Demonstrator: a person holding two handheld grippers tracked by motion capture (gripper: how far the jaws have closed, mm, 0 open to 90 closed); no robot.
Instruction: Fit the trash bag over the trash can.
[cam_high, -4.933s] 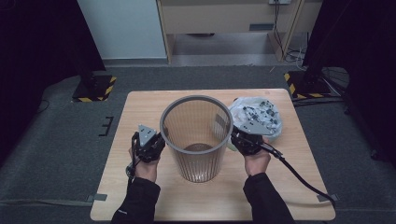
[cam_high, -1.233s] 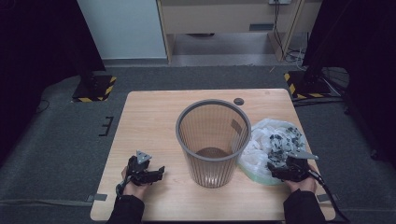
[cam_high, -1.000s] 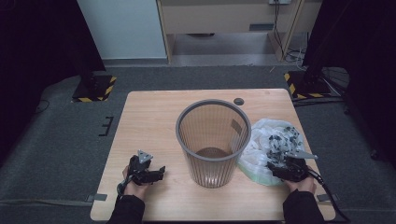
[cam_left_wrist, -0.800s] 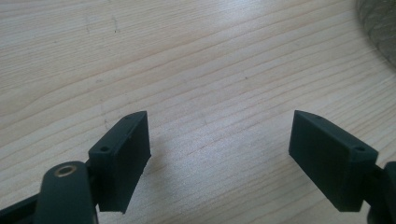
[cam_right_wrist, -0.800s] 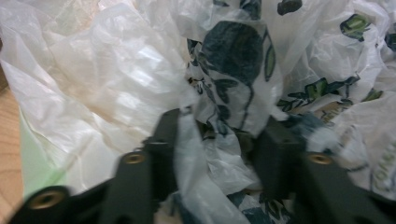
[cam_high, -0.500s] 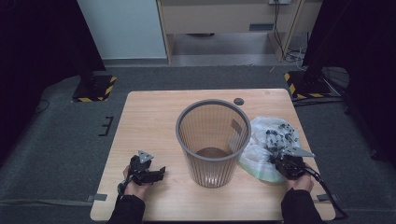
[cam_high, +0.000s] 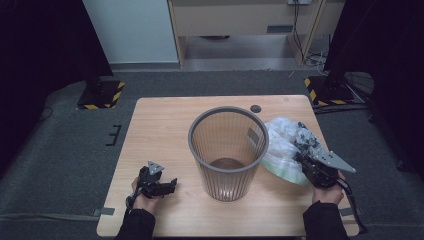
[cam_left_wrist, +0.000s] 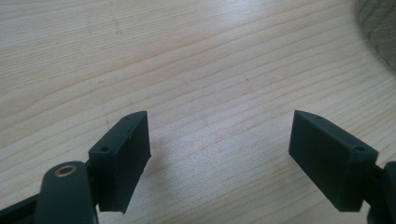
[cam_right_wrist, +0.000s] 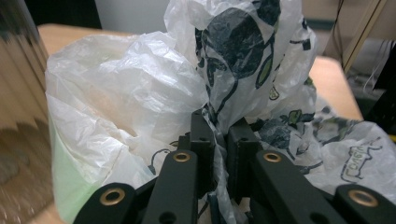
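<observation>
Jaws of the right gripper (cam_right_wrist: 219, 140) pinch the plastic bag (cam_right_wrist: 140, 93) beside the bin (cam_high: 227, 150); the left gripper (cam_left_wrist: 219, 154) gapes, holding nothing.

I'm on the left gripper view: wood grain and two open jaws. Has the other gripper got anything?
Observer: Yes. The right gripper has just closed and pinches a fold of the printed plastic bag.
Operator: Where's the bag relative to the bin?
Observer: Right beside the mesh wastebasket, outside it, bulging against its wall.
Operator: Anything in the bin?
Observer: Nothing visible on its bottom in the high view.
Operator: And my gripper?
Observer: The left gripper sits low at the table's near edge, apart from the basket.
</observation>
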